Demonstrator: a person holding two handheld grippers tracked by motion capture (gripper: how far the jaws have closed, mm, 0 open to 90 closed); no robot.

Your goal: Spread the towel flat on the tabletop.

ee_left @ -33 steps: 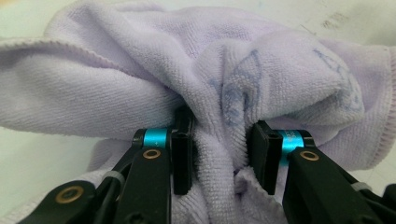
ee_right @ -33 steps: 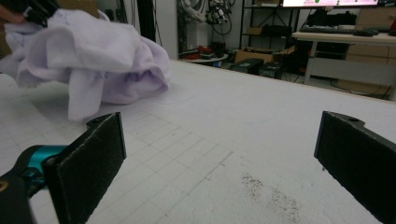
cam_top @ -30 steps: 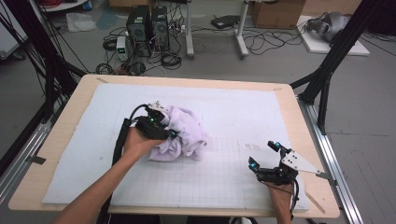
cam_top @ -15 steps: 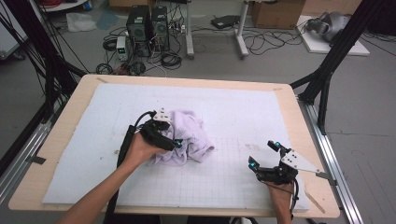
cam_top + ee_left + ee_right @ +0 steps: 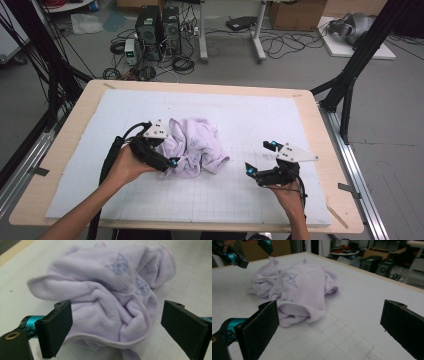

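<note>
Crumpled lilac knit cloth with cat-face prints (image 5: 110, 302) lies just ahead of left gripper (image 5: 116, 327), jaws spread, just opened, gripping nothing. Right gripper (image 5: 329, 327) stands spread, cloth ahead-left.

**Crumpled lilac cloth, left of centre**

The lilac cloth (image 5: 195, 148) lies bunched in soft folds on the white mat (image 5: 260, 120), its hemmed edge curling at 5 o'clock (faint cat-face prints show on the upper folds).
</note>
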